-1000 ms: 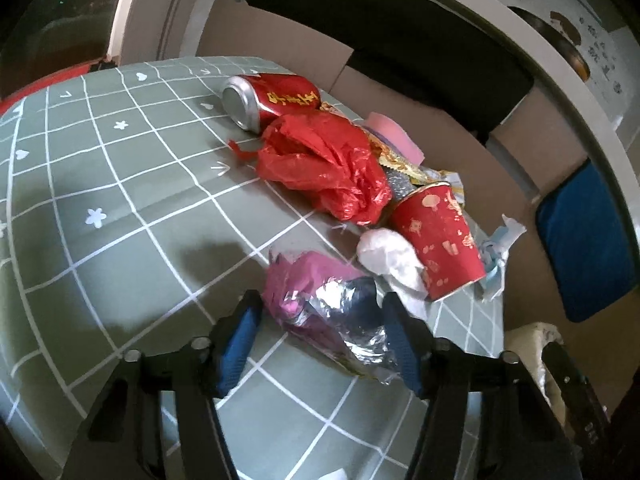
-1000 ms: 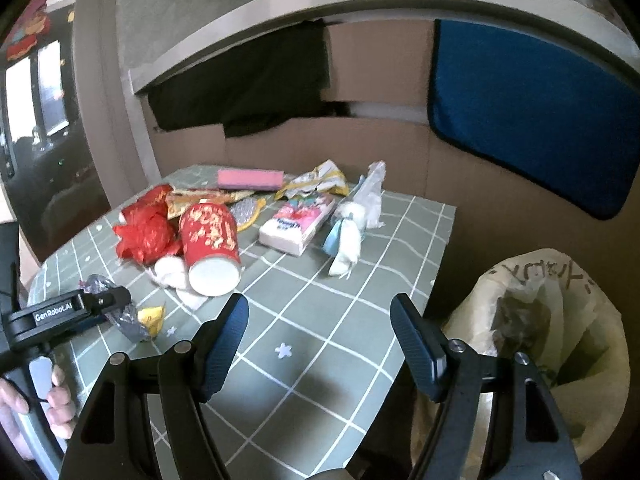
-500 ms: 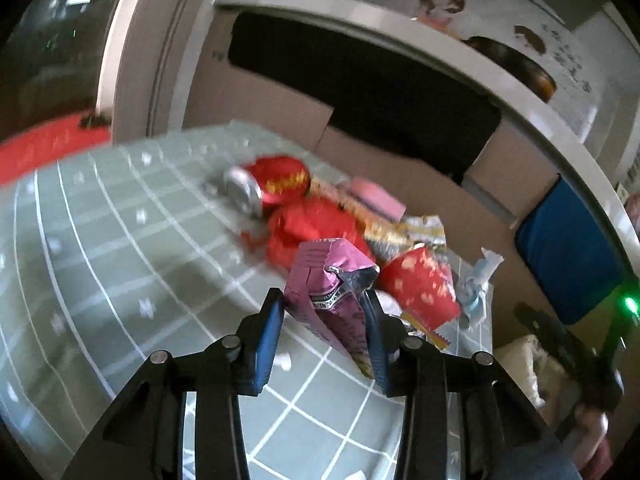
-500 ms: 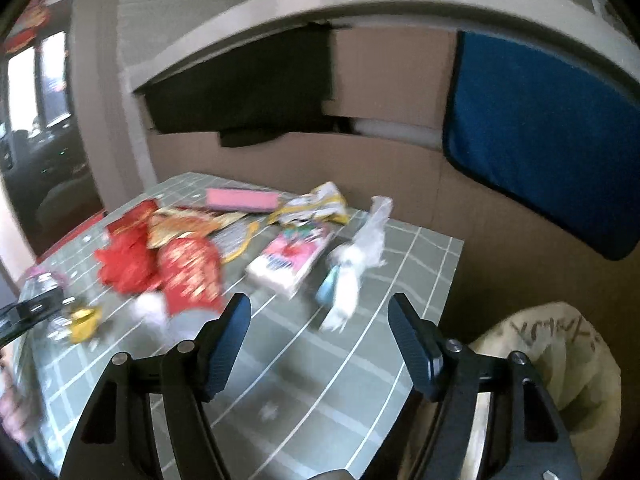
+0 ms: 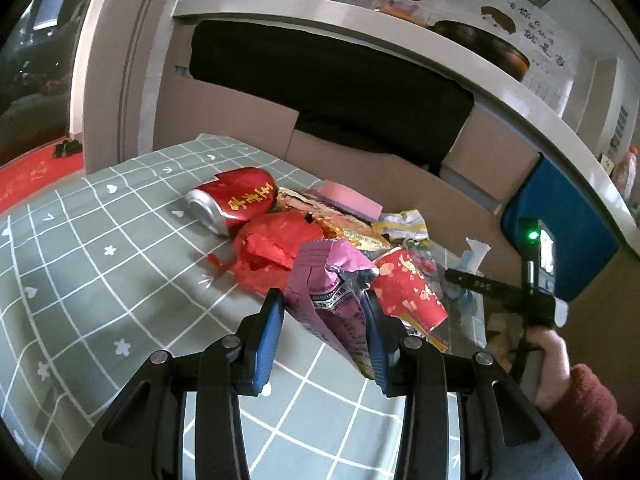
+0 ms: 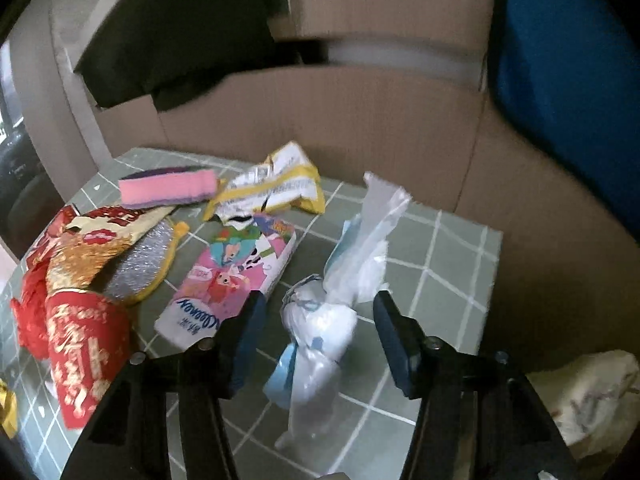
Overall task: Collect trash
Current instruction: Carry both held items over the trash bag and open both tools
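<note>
A purple foil wrapper [image 5: 328, 280] hangs above the green checked table [image 5: 100, 280], and my left gripper [image 5: 324, 320] is shut on it. Behind it lie a red can [image 5: 236, 204], a crumpled red plastic bag [image 5: 272, 248] and a red paper cup [image 5: 408, 292] on its side. In the right wrist view, my right gripper [image 6: 318, 300] straddles a twisted white and blue plastic bag [image 6: 320, 328] lying near the table's right edge. Its jaws are closing, with a gap still showing on each side of the bag.
A pink sponge [image 6: 168, 190], a yellow-edged wrapper [image 6: 276, 188], a tissue pack [image 6: 232, 276] and a silver scrubber [image 6: 140, 264] lie behind the cup [image 6: 84, 356]. A lined trash bin [image 6: 592, 396] stands off the table's right edge. Cardboard walls the far side.
My left gripper closed on the purple wrapper and lifted it off the table. My right gripper swept in over the table to the white bag, and its jaws narrowed.
</note>
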A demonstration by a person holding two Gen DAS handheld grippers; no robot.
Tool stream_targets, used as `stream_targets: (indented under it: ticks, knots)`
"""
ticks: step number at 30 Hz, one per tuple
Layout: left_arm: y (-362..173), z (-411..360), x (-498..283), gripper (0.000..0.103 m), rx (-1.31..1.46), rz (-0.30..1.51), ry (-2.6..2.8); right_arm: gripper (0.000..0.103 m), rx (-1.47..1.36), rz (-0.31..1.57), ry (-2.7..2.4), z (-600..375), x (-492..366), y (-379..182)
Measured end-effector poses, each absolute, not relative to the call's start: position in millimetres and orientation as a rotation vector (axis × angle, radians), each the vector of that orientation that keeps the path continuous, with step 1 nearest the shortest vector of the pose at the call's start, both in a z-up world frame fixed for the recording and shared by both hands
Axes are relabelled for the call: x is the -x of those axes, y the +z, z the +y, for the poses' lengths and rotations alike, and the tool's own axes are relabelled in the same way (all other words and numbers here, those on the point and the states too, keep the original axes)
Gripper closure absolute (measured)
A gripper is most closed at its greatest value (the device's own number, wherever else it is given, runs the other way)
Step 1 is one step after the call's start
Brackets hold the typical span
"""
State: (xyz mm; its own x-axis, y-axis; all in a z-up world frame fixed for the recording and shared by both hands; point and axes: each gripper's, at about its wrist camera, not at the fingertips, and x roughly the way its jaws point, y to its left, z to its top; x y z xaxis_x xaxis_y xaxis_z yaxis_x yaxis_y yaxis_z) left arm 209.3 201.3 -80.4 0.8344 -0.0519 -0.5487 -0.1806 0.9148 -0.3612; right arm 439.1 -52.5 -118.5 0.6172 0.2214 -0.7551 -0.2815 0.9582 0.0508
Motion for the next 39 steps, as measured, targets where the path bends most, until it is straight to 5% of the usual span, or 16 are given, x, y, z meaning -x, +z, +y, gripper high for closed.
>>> stream_targets:
  ticks: [1, 20, 39]
  knots:
    - [-80, 201, -211, 0.063, 0.414, 0.583, 0.07, 0.075, 0.071, 0.871, 0.298, -52, -441, -120]
    - [-21, 138, -205, 0.063, 0.289, 0.493, -0.009, 0.074, 0.055, 0.636, 0.419, -103, -283, -15]
    - [31, -45, -231, 0.062, 0.091, 0.412, -0.422, 0.074, 0.032, 0.403, 0.118, -237, -210, 51]
